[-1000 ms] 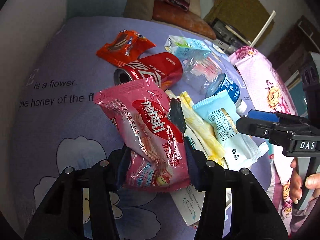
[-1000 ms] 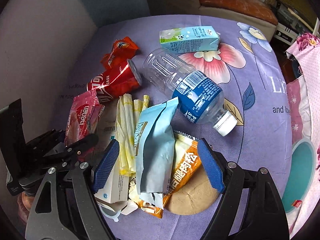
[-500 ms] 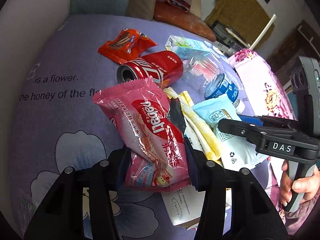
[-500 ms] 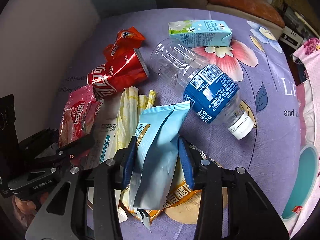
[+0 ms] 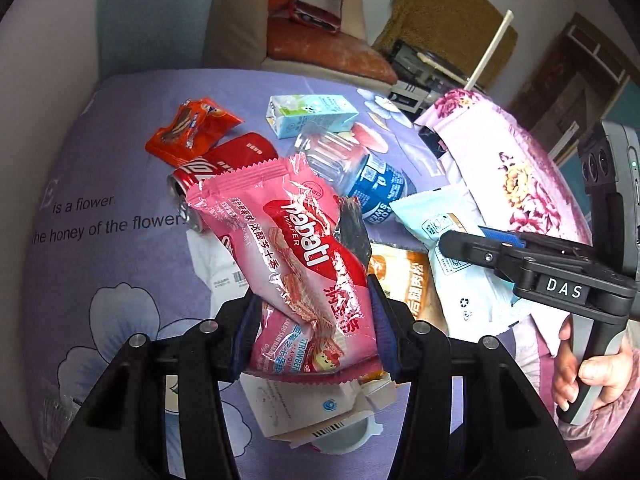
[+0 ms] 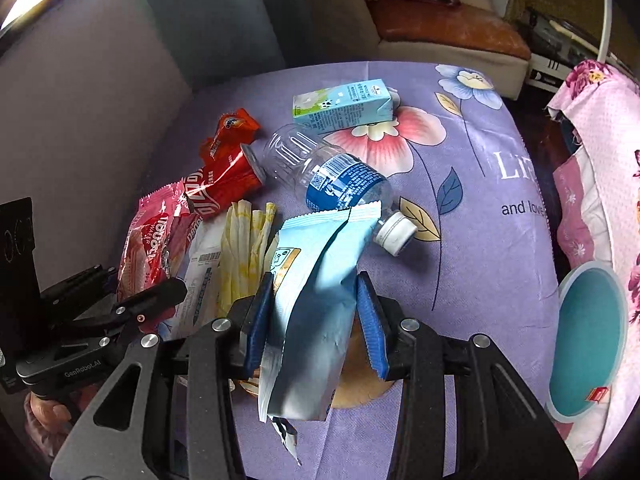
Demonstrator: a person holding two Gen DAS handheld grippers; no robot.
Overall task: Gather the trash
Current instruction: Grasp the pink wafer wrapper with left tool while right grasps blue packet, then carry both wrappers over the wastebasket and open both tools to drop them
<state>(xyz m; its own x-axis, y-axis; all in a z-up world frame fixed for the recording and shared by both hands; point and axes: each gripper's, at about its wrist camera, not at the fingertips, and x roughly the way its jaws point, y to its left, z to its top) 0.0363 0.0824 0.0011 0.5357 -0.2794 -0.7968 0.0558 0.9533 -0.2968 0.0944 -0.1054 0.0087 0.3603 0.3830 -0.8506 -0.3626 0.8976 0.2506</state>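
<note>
My left gripper is shut on a pink Nabati wafer wrapper and holds it above the purple tablecloth. My right gripper is shut on a light blue pouch, lifted off the pile. The pouch also shows in the left wrist view, and the pink wrapper in the right wrist view. Left on the cloth are a red cola can, a clear plastic bottle, a milk carton, an orange snack wrapper, yellow wrappers and an orange-white packet.
A white flat packet lies under my left gripper. A teal round bin stands at the table's right edge beside a pink floral cloth. A sofa stands behind the table.
My right gripper has shut on the light blue pouch and lifted it. My left gripper has raised the pink wrapper higher. Both grippers have pulled back from the pile.
</note>
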